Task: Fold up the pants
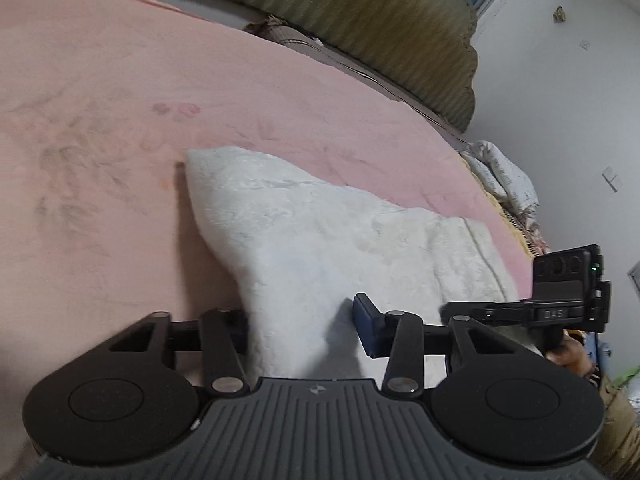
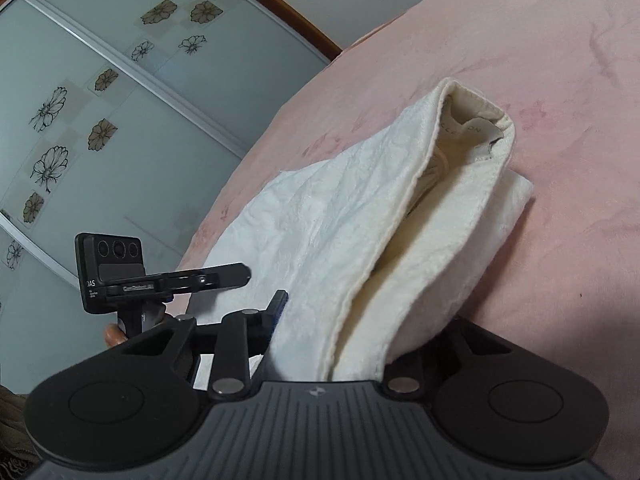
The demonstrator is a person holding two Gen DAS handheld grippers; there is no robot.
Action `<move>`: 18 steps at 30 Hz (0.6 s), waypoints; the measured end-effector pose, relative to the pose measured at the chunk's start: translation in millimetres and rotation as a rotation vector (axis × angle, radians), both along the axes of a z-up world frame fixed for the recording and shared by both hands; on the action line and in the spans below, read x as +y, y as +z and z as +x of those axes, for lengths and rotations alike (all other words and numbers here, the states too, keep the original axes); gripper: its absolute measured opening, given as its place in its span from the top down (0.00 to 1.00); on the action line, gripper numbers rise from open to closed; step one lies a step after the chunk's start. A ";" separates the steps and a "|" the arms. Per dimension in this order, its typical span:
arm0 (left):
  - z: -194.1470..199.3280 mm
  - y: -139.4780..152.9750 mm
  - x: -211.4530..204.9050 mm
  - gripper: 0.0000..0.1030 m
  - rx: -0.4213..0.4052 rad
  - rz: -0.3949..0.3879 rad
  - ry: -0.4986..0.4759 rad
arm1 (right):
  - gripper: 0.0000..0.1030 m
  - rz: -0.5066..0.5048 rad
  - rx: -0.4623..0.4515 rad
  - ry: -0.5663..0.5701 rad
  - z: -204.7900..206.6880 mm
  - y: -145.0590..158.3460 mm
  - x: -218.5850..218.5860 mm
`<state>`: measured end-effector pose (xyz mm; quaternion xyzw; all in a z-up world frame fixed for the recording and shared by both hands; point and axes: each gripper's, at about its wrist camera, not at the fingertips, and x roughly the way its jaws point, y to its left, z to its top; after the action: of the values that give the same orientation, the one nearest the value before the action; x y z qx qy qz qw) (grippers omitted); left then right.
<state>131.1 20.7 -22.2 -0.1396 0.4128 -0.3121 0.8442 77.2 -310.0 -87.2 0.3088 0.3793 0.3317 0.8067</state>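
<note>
White fleece pants [image 1: 320, 236] lie folded on the pink bed cover [image 1: 100, 100]. In the left wrist view the cloth runs between my left gripper's [image 1: 304, 320] fingers, which stand wide apart; the blue pad [image 1: 366, 320] shows on the right and the left finger is behind the cloth. In the right wrist view the pants [image 2: 340, 220] show their waistband opening with a label [image 2: 472, 132]. The cloth fills my right gripper's [image 2: 352, 332] jaws; the left blue pad [image 2: 280, 304] touches it and the right finger is hidden. Each gripper shows in the other's view: the right one [image 1: 560, 308], the left one [image 2: 160, 276].
A green quilted headboard [image 1: 380, 28] and bundled bedding [image 1: 500, 176] lie at the bed's far right. A wardrobe with flowered sliding doors [image 2: 100, 120] stands past the bed edge. White wall with switches [image 1: 612, 180] is on the right.
</note>
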 end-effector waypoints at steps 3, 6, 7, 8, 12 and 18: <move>-7.7 7.8 3.9 0.72 -0.057 0.000 0.024 | 0.72 0.014 -0.026 -0.007 -4.4 6.3 -0.2; -14.0 19.1 7.2 0.78 -0.121 -0.003 0.031 | 0.71 0.042 -0.074 0.019 -4.3 19.7 1.4; -15.3 23.4 7.8 0.79 -0.145 -0.001 0.039 | 0.71 0.030 -0.087 0.030 -1.5 26.2 4.7; -15.5 27.7 8.5 0.79 -0.170 0.006 0.050 | 0.71 0.016 -0.097 0.039 1.3 31.0 7.2; -2.6 44.6 19.0 0.79 -0.244 0.023 0.110 | 0.71 0.023 -0.133 0.069 29.0 45.5 17.5; 44.4 62.5 26.7 0.79 -0.318 0.105 0.185 | 0.71 -0.001 -0.209 0.070 90.6 63.5 35.1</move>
<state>175.5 47.4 40.3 -0.0813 0.2752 -0.2293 0.9301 167.8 -274.9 -23.6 0.2586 0.3038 0.3898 0.8300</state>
